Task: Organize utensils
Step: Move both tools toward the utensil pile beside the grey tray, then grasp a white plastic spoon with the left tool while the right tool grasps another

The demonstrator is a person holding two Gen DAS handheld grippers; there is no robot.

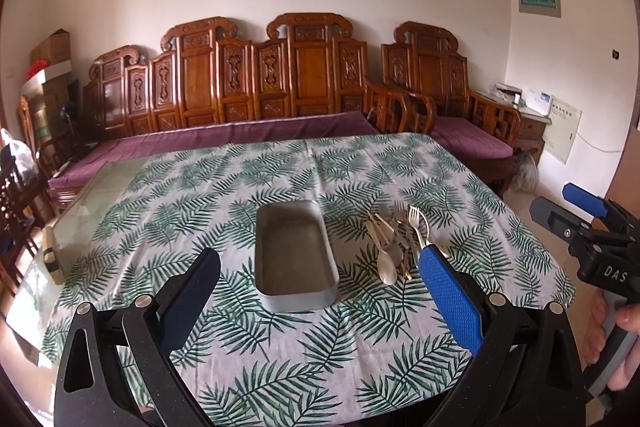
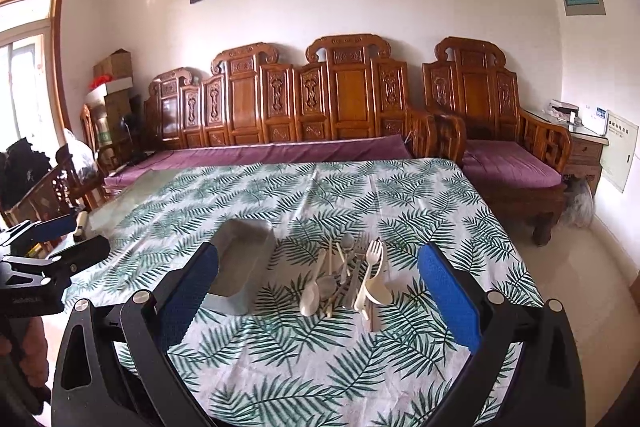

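A grey metal tray [image 1: 295, 251] lies empty on the leaf-print tablecloth [image 1: 224, 195]; it also shows in the right wrist view [image 2: 240, 267]. A pile of forks and spoons [image 1: 394, 243] lies just right of the tray, seen closer in the right wrist view [image 2: 348, 273]. My left gripper [image 1: 320, 263] is open and empty above the near end of the tray. My right gripper [image 2: 318, 265] is open and empty, hovering short of the pile. The right gripper's body [image 1: 592, 227] shows at the right edge of the left wrist view.
A carved wooden sofa with purple cushions [image 1: 240, 135] runs behind the table. A matching armchair [image 2: 504, 131] stands at the back right. A bare glass strip of the table [image 1: 80, 203] lies at the left with a small roll [image 1: 52, 255] on it.
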